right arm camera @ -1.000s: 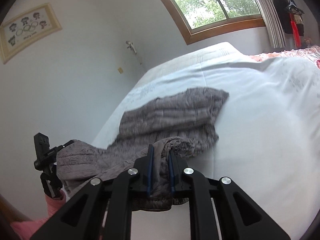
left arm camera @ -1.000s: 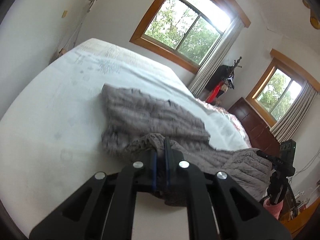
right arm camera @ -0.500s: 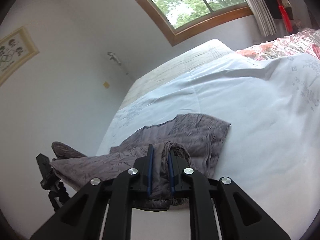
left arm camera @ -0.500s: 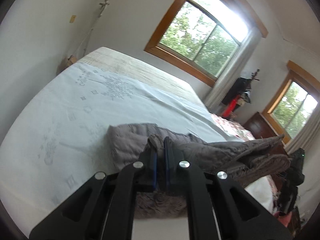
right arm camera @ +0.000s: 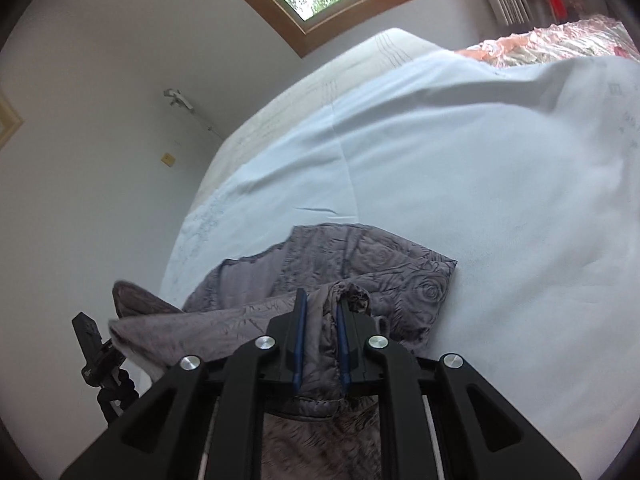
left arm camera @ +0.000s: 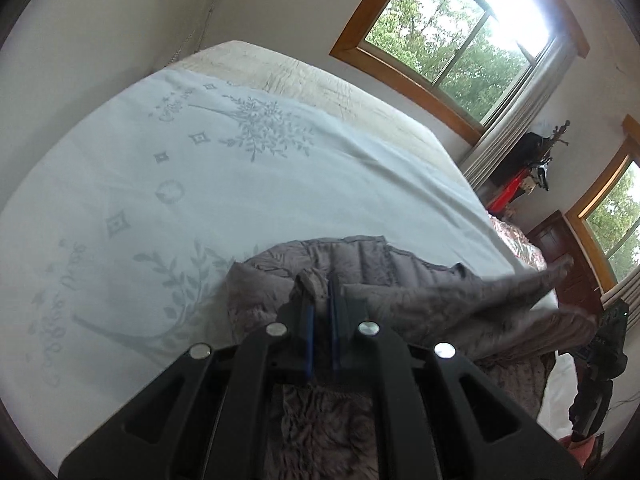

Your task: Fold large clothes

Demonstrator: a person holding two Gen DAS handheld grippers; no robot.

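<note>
Between the blue pads of my left gripper (left arm camera: pixel 320 308) a thin bunch of the grey garment (left arm camera: pixel 400 280) was pinched, the jaws drawn almost together on it. My right gripper (right arm camera: pixel 322 320) clamped a thicker fold of the same garment (right arm camera: pixel 384 264), its jaws a little apart with cloth filling the gap. The garment was a quilted grey piece with a rose pattern on its outer face and a fuzzy lining, which hung below both grippers. It lay doubled on the near part of the bed sheet (left arm camera: pixel 240 184), one layer lifted and stretched from one gripper to the other. The left view showed leaf and flower embroidery on the pale sheet, a wooden window (left arm camera: pixel 452 48) with curtains, a dark coat rack (left arm camera: pixel 532 152) and a second window beyond a dark cabinet, with my right gripper at its right edge. The right view showed instead a plain creased stretch of sheet (right arm camera: pixel 460 168), a pink flowered quilt (right arm camera: pixel 552 40) at the far side, a corner of a framed picture (right arm camera: pixel 8 124) on the wall, and my left gripper at its lower left.
</note>
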